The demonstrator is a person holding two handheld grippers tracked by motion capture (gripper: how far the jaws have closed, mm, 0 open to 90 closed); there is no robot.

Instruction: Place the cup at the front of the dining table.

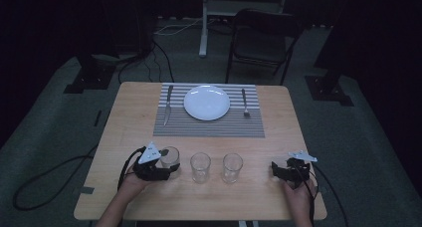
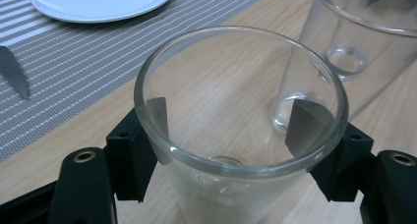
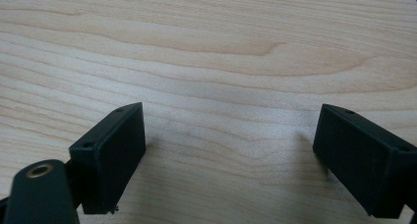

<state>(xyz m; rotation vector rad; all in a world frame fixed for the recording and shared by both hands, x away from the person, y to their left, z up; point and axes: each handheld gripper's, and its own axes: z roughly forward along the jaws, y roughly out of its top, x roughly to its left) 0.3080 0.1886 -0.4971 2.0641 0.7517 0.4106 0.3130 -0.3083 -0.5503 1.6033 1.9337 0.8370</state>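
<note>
Clear glass tumbler (image 2: 241, 135) sits between the pads of the left hand-held gripper (image 2: 236, 130), which appear to pinch its sides, at the left of a row of three glasses on the wooden surface (image 1: 124, 122). The right hand-held gripper (image 3: 228, 150) rests spread over bare wood, well apart. Beyond, a white plate (image 1: 207, 102) lies on a striped placemat (image 1: 209, 126) between knife (image 1: 168, 105) and fork (image 1: 245, 103).
</note>
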